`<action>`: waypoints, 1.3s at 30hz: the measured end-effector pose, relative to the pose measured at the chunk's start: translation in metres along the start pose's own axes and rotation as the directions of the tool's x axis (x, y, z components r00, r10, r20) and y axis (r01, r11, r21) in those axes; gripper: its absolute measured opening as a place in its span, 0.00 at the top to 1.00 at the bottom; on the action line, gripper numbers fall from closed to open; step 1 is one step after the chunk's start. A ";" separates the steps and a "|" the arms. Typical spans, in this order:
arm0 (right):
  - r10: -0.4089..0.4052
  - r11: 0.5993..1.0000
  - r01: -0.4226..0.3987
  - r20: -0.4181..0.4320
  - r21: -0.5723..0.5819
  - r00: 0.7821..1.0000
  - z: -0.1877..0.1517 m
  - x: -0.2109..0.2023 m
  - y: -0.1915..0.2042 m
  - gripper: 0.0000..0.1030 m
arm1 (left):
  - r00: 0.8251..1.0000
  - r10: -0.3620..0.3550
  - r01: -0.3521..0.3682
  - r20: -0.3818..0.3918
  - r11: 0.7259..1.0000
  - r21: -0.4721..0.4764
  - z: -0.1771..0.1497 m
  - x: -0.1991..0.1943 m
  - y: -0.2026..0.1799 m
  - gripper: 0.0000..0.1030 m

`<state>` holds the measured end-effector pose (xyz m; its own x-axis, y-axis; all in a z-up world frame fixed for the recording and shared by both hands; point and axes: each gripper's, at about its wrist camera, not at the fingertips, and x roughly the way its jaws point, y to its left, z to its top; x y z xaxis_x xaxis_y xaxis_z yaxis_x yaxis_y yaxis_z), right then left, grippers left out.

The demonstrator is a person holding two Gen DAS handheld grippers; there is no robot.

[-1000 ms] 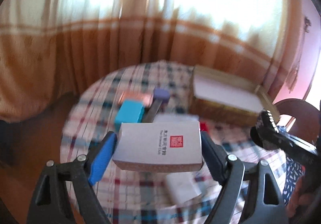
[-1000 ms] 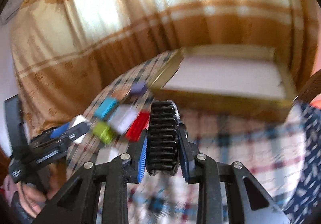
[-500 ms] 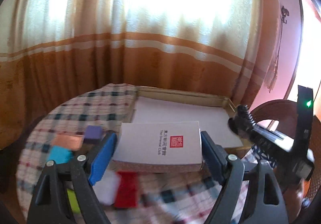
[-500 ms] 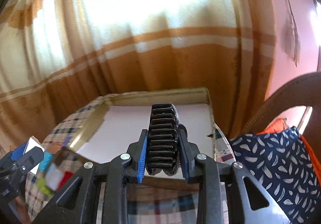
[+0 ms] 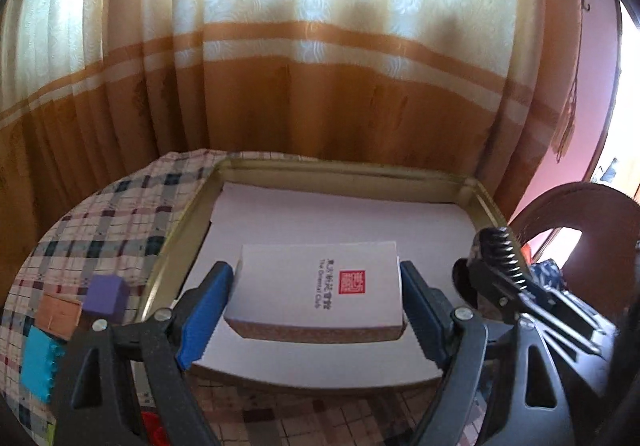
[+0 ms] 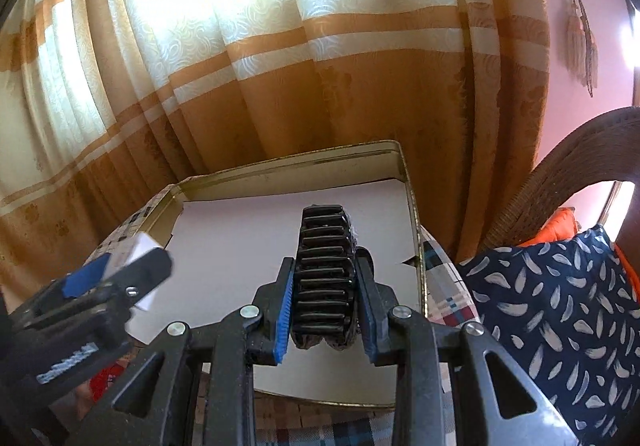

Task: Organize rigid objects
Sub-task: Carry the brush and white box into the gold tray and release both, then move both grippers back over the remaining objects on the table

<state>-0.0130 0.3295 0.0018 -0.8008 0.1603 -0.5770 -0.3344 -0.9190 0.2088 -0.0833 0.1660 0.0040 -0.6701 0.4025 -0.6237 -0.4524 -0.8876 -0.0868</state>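
Note:
My left gripper is shut on a white box with a red seal and holds it level above the white floor of a gold-rimmed tin tray. My right gripper is shut on a black ribbed hair claw clip and holds it over the same tray. In the left wrist view the clip hangs at the tray's right edge. In the right wrist view the white box and left gripper show at the tray's left side.
On the plaid tablecloth left of the tray lie a purple block, an orange block, a cyan block and a red piece. Curtains hang behind. A wicker chair with a blue patterned cushion stands right.
Both grippers swung from over the scattered blocks toward the tray and now hover above its white floor, each still holding its object. The blocks have slid to the left edge of view.

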 end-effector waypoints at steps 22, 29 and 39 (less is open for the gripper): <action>-0.064 0.998 0.052 0.342 0.045 0.937 -0.014 -0.078 0.006 0.12 | 0.993 0.116 -0.116 0.030 0.993 -0.001 -0.011 -0.037 0.013 0.00; -0.090 0.993 0.058 0.321 0.107 0.943 -0.029 -0.089 0.000 0.10 | 0.995 0.034 -0.034 0.098 0.999 -0.002 -0.020 -0.064 0.024 0.00; -0.121 0.992 0.099 0.352 0.079 0.928 -0.042 -0.103 0.019 0.10 | 0.965 0.186 -0.189 0.187 0.982 0.001 -0.048 -0.094 0.028 0.00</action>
<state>0.0840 0.2805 0.0318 -0.8778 0.3867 -0.2827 -0.4503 -0.8674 0.2119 -0.0050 0.0923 0.0226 -0.8405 0.2652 -0.4726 -0.3179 -0.9475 0.0337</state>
